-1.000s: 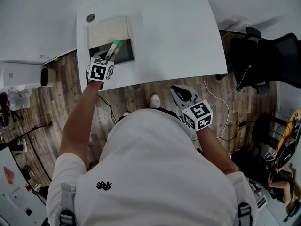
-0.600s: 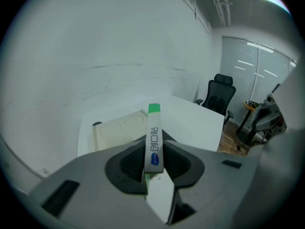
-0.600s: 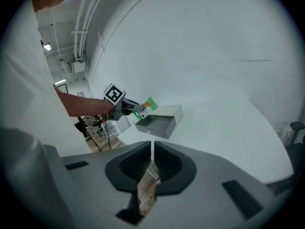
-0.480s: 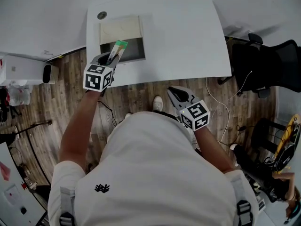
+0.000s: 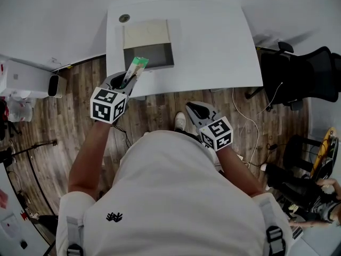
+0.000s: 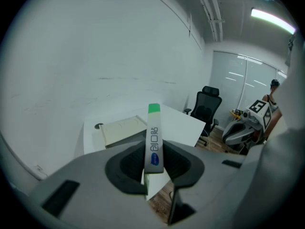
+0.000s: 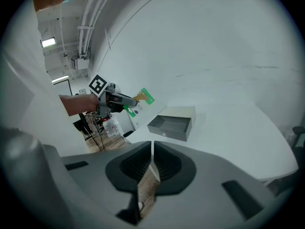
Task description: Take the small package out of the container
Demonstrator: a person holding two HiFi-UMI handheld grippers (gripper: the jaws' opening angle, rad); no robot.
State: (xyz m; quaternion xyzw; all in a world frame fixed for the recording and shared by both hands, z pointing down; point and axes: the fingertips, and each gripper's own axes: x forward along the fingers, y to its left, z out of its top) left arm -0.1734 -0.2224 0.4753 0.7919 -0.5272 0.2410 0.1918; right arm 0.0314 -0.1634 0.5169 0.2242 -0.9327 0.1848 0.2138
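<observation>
One small package [image 6: 153,140], a slim stick with a green tip, is clamped by its lower end in the left gripper [image 5: 123,81]. Most of its length juts past the jaws. It hangs clear of the container [image 5: 149,64], which sits on the white table [image 5: 213,41] just ahead of those jaws and a little to their right.

Right gripper [image 7: 151,162]: jaws together, nothing between them. It is held low by the body, well apart from the left one and off the table.

Step, as judged: package is out; setting it down remains. The grip is near one end, so the stick could pivot. Squeeze evenly, carry it level to bare tabletop beside the container, lower until it touches, then release.

Container: open grey tray, with a cream cover behind it on the side away from the grippers. Tray floor looks bare in the head view and the right gripper view.
</observation>
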